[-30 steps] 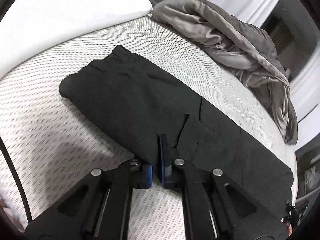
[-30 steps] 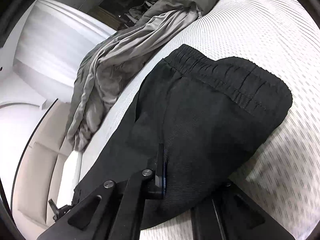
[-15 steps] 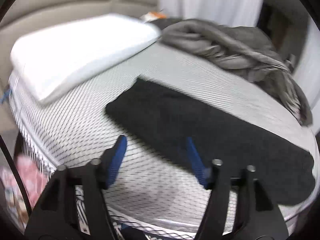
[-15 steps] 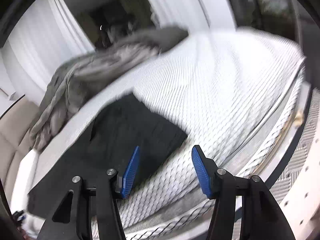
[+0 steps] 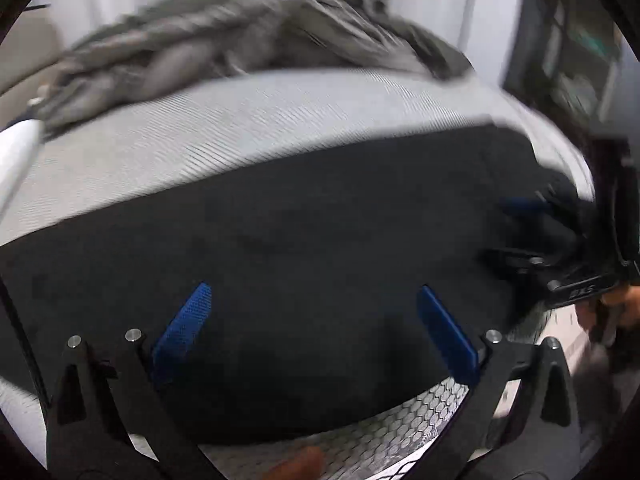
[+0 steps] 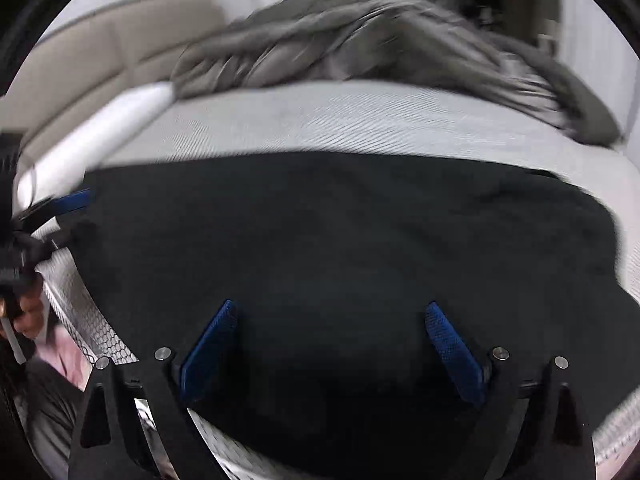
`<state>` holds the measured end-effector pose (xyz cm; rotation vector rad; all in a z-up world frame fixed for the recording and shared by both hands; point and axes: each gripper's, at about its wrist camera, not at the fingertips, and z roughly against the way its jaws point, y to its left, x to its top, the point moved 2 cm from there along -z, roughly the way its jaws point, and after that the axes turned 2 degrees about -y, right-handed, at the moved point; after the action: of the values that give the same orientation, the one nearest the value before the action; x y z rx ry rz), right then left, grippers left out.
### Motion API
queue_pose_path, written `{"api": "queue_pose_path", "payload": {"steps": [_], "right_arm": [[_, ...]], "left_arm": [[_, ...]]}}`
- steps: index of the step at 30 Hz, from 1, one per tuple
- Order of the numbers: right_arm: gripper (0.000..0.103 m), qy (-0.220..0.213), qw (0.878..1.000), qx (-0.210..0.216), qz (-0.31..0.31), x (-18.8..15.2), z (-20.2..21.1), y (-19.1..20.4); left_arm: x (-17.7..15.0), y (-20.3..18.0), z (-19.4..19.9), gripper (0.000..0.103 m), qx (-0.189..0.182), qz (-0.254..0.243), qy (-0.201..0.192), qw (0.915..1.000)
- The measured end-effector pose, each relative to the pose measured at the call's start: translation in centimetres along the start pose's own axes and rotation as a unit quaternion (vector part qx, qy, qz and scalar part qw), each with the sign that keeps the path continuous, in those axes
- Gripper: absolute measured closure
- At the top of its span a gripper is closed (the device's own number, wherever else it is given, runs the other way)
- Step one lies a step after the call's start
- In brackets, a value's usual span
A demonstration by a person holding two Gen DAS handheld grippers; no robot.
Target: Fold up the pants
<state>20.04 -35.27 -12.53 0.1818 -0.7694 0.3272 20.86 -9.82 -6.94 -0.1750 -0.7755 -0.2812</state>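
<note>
Black pants (image 5: 320, 248) flat, long folded band across mattress (image 5: 248, 128)

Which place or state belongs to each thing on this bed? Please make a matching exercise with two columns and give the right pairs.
Things:
1. black fabric pants
2. crumpled grey blanket
3. white pillow
4. left gripper with blue pads

Places or states:
A. heaped along the far side of the mattress
B. jaws wide open, nothing between the pads
C. spread flat along the near edge of the mattress
D. at the left end of the bed, by the beige headboard

Pairs: 1-C, 2-A, 3-D, 4-B
</note>
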Motion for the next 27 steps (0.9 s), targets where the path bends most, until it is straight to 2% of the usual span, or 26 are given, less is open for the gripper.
{"api": "queue_pose_path", "payload": {"steps": [3, 5, 7, 9, 11, 13, 14, 16, 18, 19, 21, 24, 25, 27], "right_arm": [[0.005, 0.030, 0.998, -0.008, 0.059, -0.9, -3.0, 1.7], [0.005, 0.021, 0.995, -0.013, 0.101, -1.8, -2.7, 1.5], [0.005, 0.015, 0.995, -0.023, 0.099, -2.5, -1.4, -0.7], [0.005, 0.009, 0.993, -0.098, 0.072, -3.0, -0.1, -5.4], [0.005, 0.010, 0.978, -0.209, 0.029, -4.5, 1.5, -10.8], [0.004, 0.011, 0.973, -0.229, -0.038, -5.5, 2.8, -14.5], [0.004, 0.004, 0.975, -0.212, -0.064, -5.6, 3.4, -15.3], [0.004, -0.025, 0.975, -0.209, -0.071, -4.9, 4.6, -14.3], [0.004, -0.044, 0.983, -0.172, -0.055, -3.7, 4.6, -11.4], [0.004, -0.051, 0.989, -0.135, -0.042, -2.7, 4.1, -9.1], [0.004, -0.046, 0.996, -0.080, -0.018, -1.4, 2.5, -5.3], [0.004, -0.006, 1.000, -0.003, 0.015, -0.4, -1.3, 0.3], [0.004, 0.009, 1.000, -0.003, 0.025, -0.3, -2.4, 1.1], [0.004, 0.025, 0.997, -0.034, 0.059, -0.2, -3.9, 1.6]], "left_arm": [[-2.0, -0.6, -2.4, 0.000, 0.018, -0.042, 0.045, 0.9980], [-2.5, 0.3, -2.3, 0.000, -0.002, -0.035, 0.030, 0.9989], [-2.7, 1.7, -2.0, 0.000, -0.003, -0.023, 0.034, 0.9991], [-3.5, 3.6, -0.9, 0.000, 0.002, -0.008, 0.032, 0.9995], [-3.5, 4.9, -0.5, 0.000, 0.012, 0.005, 0.032, 0.9994], [-3.8, 5.8, 0.5, 0.000, 0.021, 0.027, 0.034, 0.9988], [-3.5, 5.9, 1.1, 0.001, 0.025, 0.034, 0.034, 0.9985], [-2.2, 5.9, 1.5, 0.001, 0.026, 0.036, 0.031, 0.9985], [0.0, 4.9, 0.5, 0.001, 0.011, 0.031, 0.020, 0.9992], [0.8, 3.9, 0.1, 0.001, 0.003, 0.024, 0.022, 0.9995], [2.2, 1.7, -1.9, 0.001, 0.000, -0.003, 0.038, 0.9993], [2.1, 0.3, -3.9, 0.000, 0.018, -0.028, 0.067, 0.9972], [2.1, 0.5, -4.0, 0.000, 0.013, -0.023, 0.069, 0.9972], [1.8, 1.7, -3.8, 0.000, 0.017, -0.005, 0.073, 0.9972]]}}
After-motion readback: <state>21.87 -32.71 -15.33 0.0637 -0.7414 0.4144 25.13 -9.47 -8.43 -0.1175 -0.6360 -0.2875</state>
